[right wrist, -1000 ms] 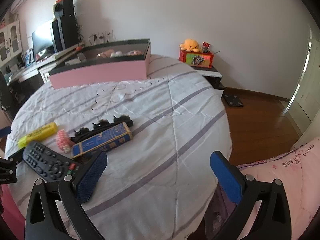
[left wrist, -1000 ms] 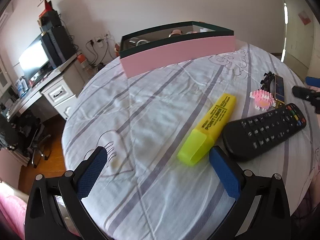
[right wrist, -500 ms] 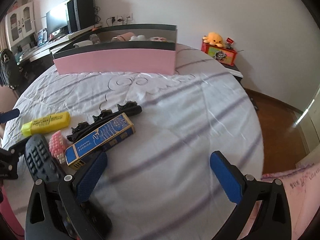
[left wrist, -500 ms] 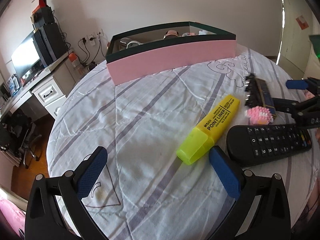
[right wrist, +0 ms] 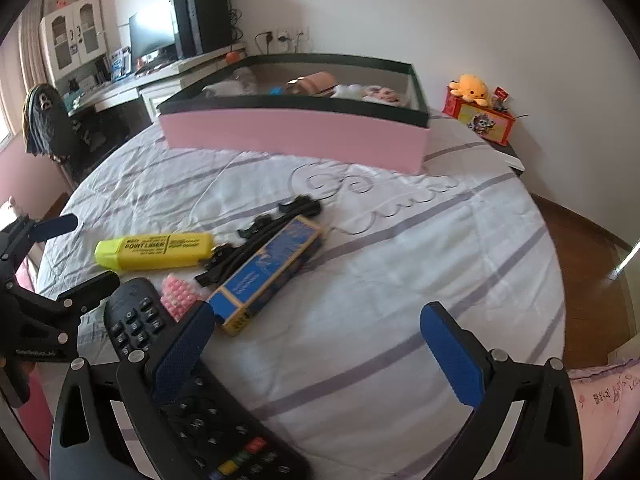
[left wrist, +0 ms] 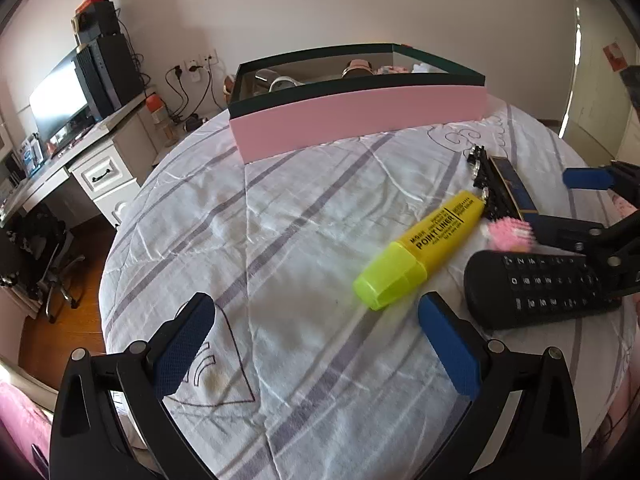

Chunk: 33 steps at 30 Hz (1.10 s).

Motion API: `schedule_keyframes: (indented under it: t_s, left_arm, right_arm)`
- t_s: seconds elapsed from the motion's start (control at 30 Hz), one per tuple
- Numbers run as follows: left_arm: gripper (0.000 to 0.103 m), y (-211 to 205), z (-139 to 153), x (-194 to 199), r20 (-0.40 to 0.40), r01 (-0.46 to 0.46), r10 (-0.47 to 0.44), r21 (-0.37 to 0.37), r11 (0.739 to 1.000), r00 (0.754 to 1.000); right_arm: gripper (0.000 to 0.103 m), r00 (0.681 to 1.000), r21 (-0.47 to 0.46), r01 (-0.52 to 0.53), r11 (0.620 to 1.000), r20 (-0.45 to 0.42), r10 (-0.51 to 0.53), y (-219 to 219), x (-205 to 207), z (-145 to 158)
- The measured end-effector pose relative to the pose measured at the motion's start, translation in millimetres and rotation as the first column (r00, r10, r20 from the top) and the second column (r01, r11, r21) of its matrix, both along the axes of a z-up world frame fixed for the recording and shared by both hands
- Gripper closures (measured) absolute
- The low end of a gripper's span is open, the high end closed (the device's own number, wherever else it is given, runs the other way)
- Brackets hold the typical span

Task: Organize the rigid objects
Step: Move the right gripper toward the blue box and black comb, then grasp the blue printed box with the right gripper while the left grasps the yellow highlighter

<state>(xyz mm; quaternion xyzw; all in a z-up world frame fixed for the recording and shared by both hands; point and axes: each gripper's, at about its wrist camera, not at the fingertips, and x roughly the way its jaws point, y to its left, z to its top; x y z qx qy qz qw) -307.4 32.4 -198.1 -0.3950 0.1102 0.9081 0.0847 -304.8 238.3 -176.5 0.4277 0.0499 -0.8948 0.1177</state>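
Observation:
A yellow highlighter (left wrist: 420, 254) (right wrist: 154, 251), a black remote (left wrist: 536, 288) (right wrist: 192, 396), a small pink block toy (left wrist: 510, 232) (right wrist: 178, 294), a blue box (left wrist: 514, 190) (right wrist: 268, 268) and a black hair clip (left wrist: 486, 184) (right wrist: 260, 232) lie on the striped bedsheet. A pink box with a dark rim (left wrist: 360, 110) (right wrist: 296, 132) stands at the far side with items inside. My left gripper (left wrist: 316, 320) is open, just short of the highlighter's cap. My right gripper (right wrist: 316, 324) is open, its left finger over the remote.
A desk with monitor and speakers (left wrist: 76, 96) stands to the left of the bed. A bedside stand with a red box and orange plush (right wrist: 476, 108) stands behind the bed. Wood floor (right wrist: 592, 264) lies past the bed's right edge.
Both grippers have swung toward the object cluster and the pink box. The objects now sit closer in both views. Both stay open.

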Motion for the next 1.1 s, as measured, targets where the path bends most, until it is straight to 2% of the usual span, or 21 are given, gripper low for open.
schedule_keyframes:
  t_s: [0.2,0.4,0.47,0.57,0.6,0.63,0.7,0.8,0.87,0.93,0.97,1.03,1.1]
  left_arm:
    - [0.0,-1,8,5,-0.019,0.004,-0.004,-0.01,1.0,1.0]
    - [0.0,6,13,-2,-0.031,0.04,-0.04,-0.009,0.999,0.999]
    - [0.0,11,12,-8,-0.021,0.061,-0.061,-0.015,0.998,0.998]
    - [0.0,20,7,-16,-0.014,0.097,-0.098,-0.053,0.994,0.995]
    - [0.0,24,5,-20,-0.007,0.108,-0.108,-0.069,0.992,0.994]
    - [0.0,25,4,-21,-0.009,0.116,-0.117,-0.067,0.991,0.993]
    - [0.006,28,5,-25,-0.001,0.141,-0.141,-0.051,0.989,0.99]
    - [0.027,33,3,-30,0.016,0.186,-0.185,-0.01,0.983,0.983]
    - [0.052,36,0,-34,0.037,0.209,-0.21,0.035,0.977,0.977]
    - [0.058,38,-1,-35,0.031,0.206,-0.207,0.041,0.978,0.978]
    - [0.065,37,0,-34,0.028,0.194,-0.196,0.044,0.98,0.98]
    - [0.071,33,0,-34,0.03,0.15,-0.152,0.062,0.987,0.988]
    - [0.074,21,1,-34,0.027,0.062,-0.064,0.082,0.995,0.998]
  right_arm:
    - [0.0,1.0,0.01,0.009,1.0,0.019,-0.009,-9,-11,-6]
    - [0.0,0.991,0.112,0.134,0.985,-0.014,-0.134,16,-7,-5]
    - [0.001,0.987,0.104,0.163,0.981,-0.025,-0.161,28,-8,-3]
    - [0.01,0.991,0.062,0.131,0.989,-0.025,-0.129,33,-9,0]
    - [0.019,0.993,0.058,0.118,0.991,-0.028,-0.116,32,-9,0]
    - [0.032,0.995,0.044,0.095,0.995,-0.025,-0.094,30,-9,0]
    - [0.041,0.998,0.026,0.063,0.998,-0.017,-0.063,26,-12,-1]
    - [0.049,0.999,0.018,0.037,0.999,-0.016,-0.036,21,-13,-1]
    - [0.058,1.0,0.019,0.02,1.0,-0.015,-0.02,19,-16,-2]
    - [0.075,1.0,0.003,0.001,1.0,-0.018,-0.001,18,-16,-2]
    - [0.078,1.0,0.002,-0.002,1.0,-0.017,0.002,17,-17,-2]
    - [0.082,1.0,0.008,0.01,1.0,-0.03,-0.009,17,-17,-2]
    - [0.082,0.999,0.002,0.022,1.0,-0.027,-0.022,20,-18,-2]
